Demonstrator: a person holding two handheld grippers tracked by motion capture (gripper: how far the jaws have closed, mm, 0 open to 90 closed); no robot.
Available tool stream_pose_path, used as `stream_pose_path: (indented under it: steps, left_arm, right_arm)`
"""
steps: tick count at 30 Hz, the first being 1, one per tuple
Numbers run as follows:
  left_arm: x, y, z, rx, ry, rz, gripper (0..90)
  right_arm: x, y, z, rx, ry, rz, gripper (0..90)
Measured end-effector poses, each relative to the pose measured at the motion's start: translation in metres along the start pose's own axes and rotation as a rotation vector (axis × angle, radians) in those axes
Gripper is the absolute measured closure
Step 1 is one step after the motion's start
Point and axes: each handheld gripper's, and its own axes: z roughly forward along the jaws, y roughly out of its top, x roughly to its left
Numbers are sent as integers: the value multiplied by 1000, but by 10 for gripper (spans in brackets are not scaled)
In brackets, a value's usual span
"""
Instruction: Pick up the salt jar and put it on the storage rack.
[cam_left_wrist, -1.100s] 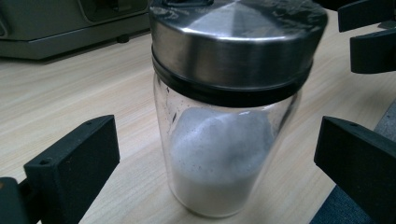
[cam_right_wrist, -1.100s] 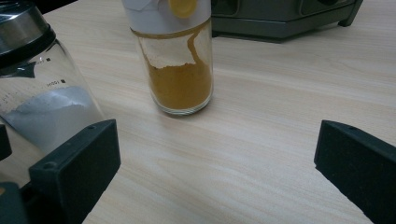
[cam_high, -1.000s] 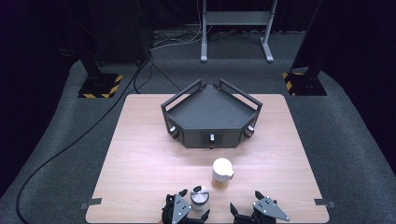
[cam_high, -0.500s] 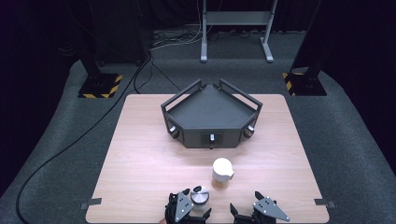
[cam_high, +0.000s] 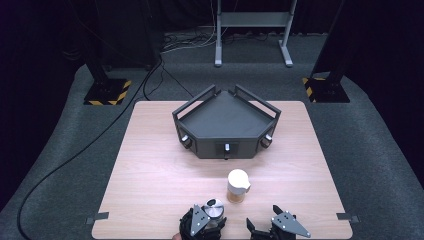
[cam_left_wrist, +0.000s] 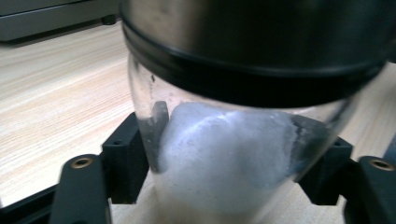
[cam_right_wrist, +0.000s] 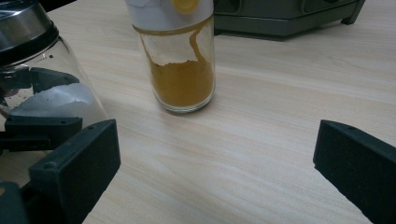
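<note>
left gripper (cam_high: 202, 225), jaws just closed, clamps the white-powder shaker (cam_left_wrist: 229, 154) standing at the table's (cam_high: 150, 165) near edge. right gripper (cam_right_wrist: 215, 172) gapes wide, holding nothing, near the yellow-spice jar (cam_right_wrist: 180, 70). grasp made; lifting likely remains; black tray (cam_high: 225, 122) unfilled.

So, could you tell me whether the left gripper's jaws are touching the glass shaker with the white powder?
Touching. In the left gripper view, the left gripper has just closed, both pads pressing against the sides of the glass shaker.
</note>
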Motion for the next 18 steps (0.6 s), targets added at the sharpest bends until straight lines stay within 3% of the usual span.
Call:
stream_pose_path:
  steps: [9, 18]
  left_arm:
    - [6, 0, -1, -1, -26, 13, 311]
    - [9, 0, -4, -4, -29, -3, 313]
  right_arm:
    - [0, 0, 0, 1, 0, 0, 0]
    - [-1, 0, 0, 1, 1, 4, 0]
